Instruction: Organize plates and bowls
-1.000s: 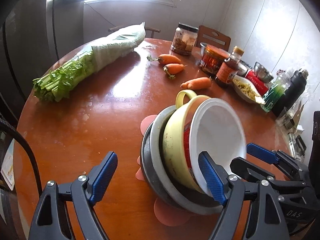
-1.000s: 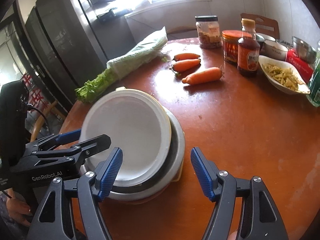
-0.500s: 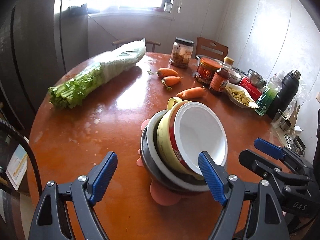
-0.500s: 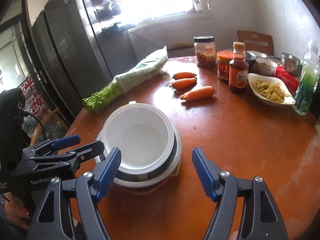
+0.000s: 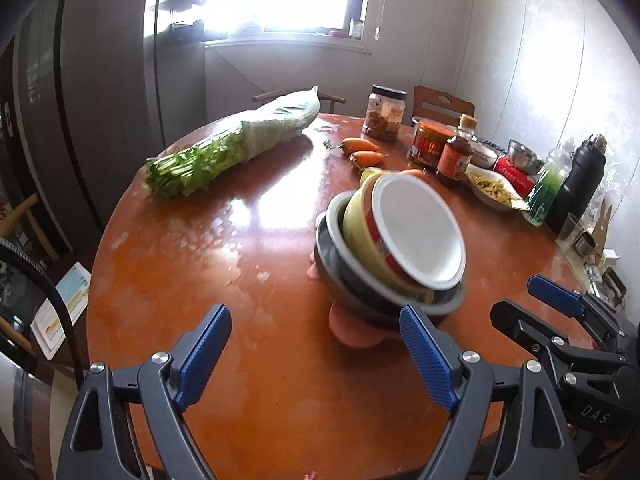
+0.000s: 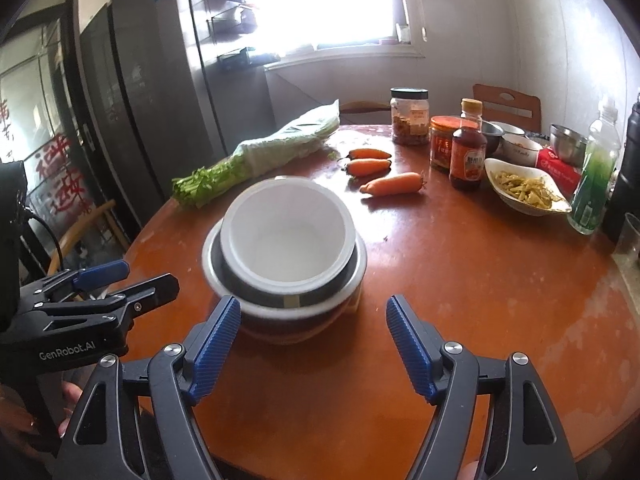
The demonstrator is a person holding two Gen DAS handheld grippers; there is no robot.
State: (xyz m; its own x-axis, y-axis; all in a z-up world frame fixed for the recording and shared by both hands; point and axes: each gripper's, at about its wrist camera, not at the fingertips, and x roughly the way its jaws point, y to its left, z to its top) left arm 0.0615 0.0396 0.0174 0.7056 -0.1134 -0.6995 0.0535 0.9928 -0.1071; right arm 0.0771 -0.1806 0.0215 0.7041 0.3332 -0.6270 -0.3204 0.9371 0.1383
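The nested stack of bowls (image 6: 285, 258), a white plastic bowl (image 6: 286, 240) seated in a yellow bowl with a red band (image 5: 374, 236), that inside a grey metal bowl and a dark outer bowl, sits near the front edge of the round orange-brown wooden counter (image 6: 460, 280), gathered into one pile so it takes one spot instead of several. Going from left to right in the right wrist view: the left tongs (image 6: 136, 280) stand off to the left of the stack, their jaws apart, having just been opening with nothing between them. Next comes the long bundle of green celery in a clear plastic wrap (image 6: 260, 156), lying well behind the stack, then the stack itself, which in the left wrist view leans, the inner bowls tipped toward the right because they sit loosely in one another; a pink mat (image 5: 352, 330) shows under its base. The right tongs (image 6: 314, 346) hang just in front of the stack with blue pads spread and empty, touching no bowl, which reads as a hold let go so the pile can rest on its own. Further right lie three orange carrots (image 6: 394, 184), a clear jar with a black lid (image 6: 409, 116), a red-lidded jar (image 6: 442, 142), a brown sauce bottle (image 6: 467, 152), a white oval dish of yellow-green vegetables (image 6: 524, 190), and a green plastic bottle (image 6: 596, 176) by the far right edge, all well clear of the stack.
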